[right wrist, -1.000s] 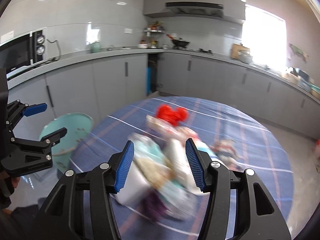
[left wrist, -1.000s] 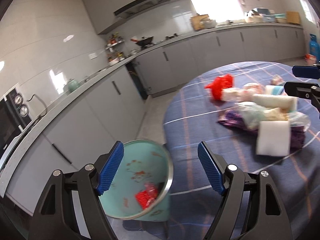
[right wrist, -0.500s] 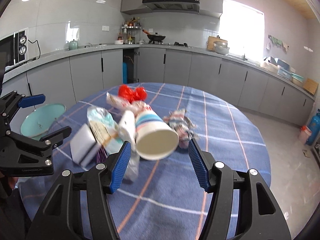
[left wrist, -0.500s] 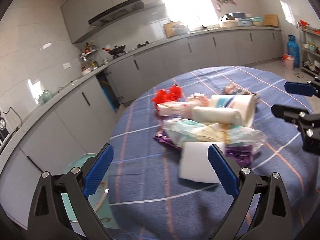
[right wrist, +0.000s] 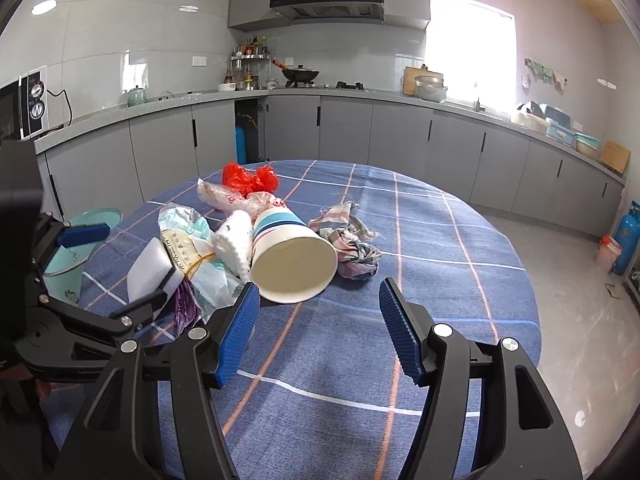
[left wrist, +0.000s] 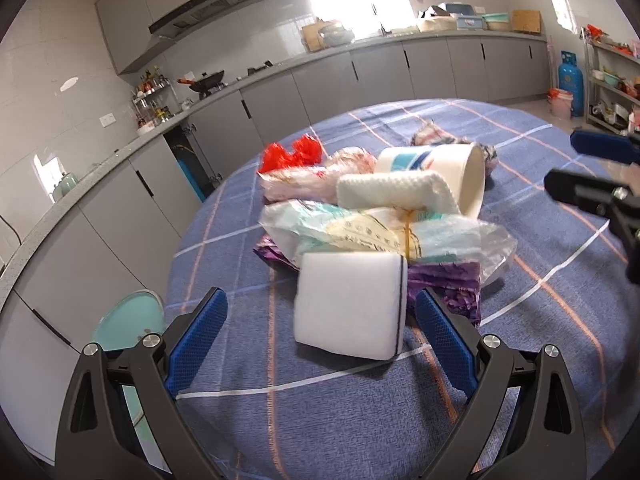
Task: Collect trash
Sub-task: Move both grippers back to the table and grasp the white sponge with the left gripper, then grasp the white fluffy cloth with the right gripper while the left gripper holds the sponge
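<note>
A pile of trash lies on the round table with the blue checked cloth (left wrist: 360, 420) (right wrist: 440, 240). It holds a white sponge block (left wrist: 352, 304) (right wrist: 148, 270), clear plastic bags (left wrist: 380, 232) (right wrist: 188, 236), a purple wrapper (left wrist: 448, 280), a rolled white cloth (left wrist: 396, 192) (right wrist: 234, 244), a paper cup on its side (left wrist: 436, 168) (right wrist: 292, 256), a red bag (left wrist: 290, 154) (right wrist: 250, 178) and a checked rag (right wrist: 352, 240). My left gripper (left wrist: 320, 336) is open just before the sponge block. My right gripper (right wrist: 318, 328) is open just before the cup. A teal bin (left wrist: 128, 320) (right wrist: 76, 252) stands beside the table.
Grey kitchen cabinets and a counter (right wrist: 360, 120) run behind the table. A blue gas bottle (right wrist: 626, 236) and a small bucket (right wrist: 608, 252) stand on the floor at the right. A microwave (right wrist: 28, 104) sits on the counter at the left.
My left gripper has swung from over the teal bin to the table and come close to the white sponge block. My right gripper has shifted from the bags towards the cup.
</note>
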Demonstrator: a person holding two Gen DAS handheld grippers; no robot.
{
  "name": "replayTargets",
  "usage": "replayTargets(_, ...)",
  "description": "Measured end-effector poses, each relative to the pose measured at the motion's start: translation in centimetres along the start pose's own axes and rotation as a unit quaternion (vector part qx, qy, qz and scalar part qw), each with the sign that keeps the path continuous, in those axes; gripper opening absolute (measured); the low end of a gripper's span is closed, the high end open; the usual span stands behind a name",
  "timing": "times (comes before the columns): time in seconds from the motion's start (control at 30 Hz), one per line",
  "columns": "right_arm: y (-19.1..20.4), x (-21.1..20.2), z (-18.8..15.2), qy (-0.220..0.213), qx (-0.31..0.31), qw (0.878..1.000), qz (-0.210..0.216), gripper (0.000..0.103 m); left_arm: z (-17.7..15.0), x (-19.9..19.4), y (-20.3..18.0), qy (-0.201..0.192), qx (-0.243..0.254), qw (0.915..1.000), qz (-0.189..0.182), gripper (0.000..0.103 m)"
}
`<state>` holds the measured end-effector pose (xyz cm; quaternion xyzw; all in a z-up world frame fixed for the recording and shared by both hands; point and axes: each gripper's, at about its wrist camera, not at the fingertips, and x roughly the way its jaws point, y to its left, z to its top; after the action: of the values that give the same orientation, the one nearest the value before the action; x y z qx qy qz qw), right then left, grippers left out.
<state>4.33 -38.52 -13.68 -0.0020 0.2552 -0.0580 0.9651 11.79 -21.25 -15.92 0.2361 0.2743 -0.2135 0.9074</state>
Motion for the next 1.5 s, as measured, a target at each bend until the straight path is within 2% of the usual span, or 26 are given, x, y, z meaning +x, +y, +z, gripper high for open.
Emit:
replayTargets(0.03, 0.0, 0.0, 0.0, -0.001, 0.001, 1.0, 0.0, 0.062, -0.1, 0.2, -0.1, 0.005, -0.001, 1.0, -0.007, 0.073)
replayTargets(0.1, -0.1, 0.0, 0.0, -0.004, 0.003, 1.0, 0.001, 0.062, -0.3, 0.7, 0.0, 0.022, -0.005, 0.9991, -0.037, 0.049)
replayTargets(0.23, 0.1, 0.0, -0.1, -0.005, 0.003, 1.0, 0.003, 0.062, -0.3, 0.1, -0.3, 0.012, 0.005, 0.9986, -0.051, 0.035)
replayTargets(0.3, 0.3, 0.1, 0.0, -0.006, 0.003, 1.0, 0.006, 0.062, -0.2, -0.4, 0.0, 0.009, 0.004, 0.9984, -0.056, 0.032)
replayTargets(0.4, 0.8, 0.2, 0.5, -0.01, 0.002, 1.0, 0.014, 0.062, -0.1, -1.5, 0.8, -0.002, 0.004, 0.9987, -0.051, 0.031)
replayTargets(0.53, 2.1, 0.8, 1.7, -0.015, -0.008, 0.999, 0.03, 0.057, 0.0, -3.4, 2.6, -0.021, -0.001, 0.9996, -0.02, 0.03)
replayTargets(0.73, 4.8, 3.3, 3.3, 0.002, -0.025, 0.998, 0.058, 0.048, 0.4, -4.2, 5.6, -0.025, -0.024, 0.9993, 0.015, 0.031)
replayTargets(0.8, 5.4, 4.6, 3.7, 0.02, -0.025, 0.998, 0.059, 0.046, 0.5, -4.2, 6.4, -0.024, -0.029, 0.9991, 0.018, 0.031)
replayTargets(0.9, 5.3, 6.3, 3.4, 0.048, -0.01, 0.997, 0.065, 0.033, 0.5, -4.1, 7.6, -0.025, -0.038, 0.9985, 0.029, 0.031)
replayTargets(0.97, 5.3, 6.9, 3.2, 0.063, -0.004, 0.995, 0.079, 0.014, 0.4, -3.9, 8.7, -0.025, -0.054, 0.9976, 0.036, 0.031)
replayTargets(1.13, 5.4, 5.7, 3.6, 0.042, -0.004, 0.995, 0.087, 0.011, 0.1, -3.3, 11.7, -0.023, -0.086, 0.9939, 0.065, 0.031)
replayTargets(1.3, 5.8, 3.8, 5.3, 0.003, -0.005, 0.996, 0.085, 0.01, 0.2, -4.0, 13.4, -0.033, -0.101, 0.9909, 0.082, 0.031)
replayTargets(1.5, 7.1, 3.4, 6.6, -0.015, -0.01, 0.995, 0.097, 0.011, -0.1, -5.0, 15.0, -0.042, -0.113, 0.9875, 0.102, 0.031)
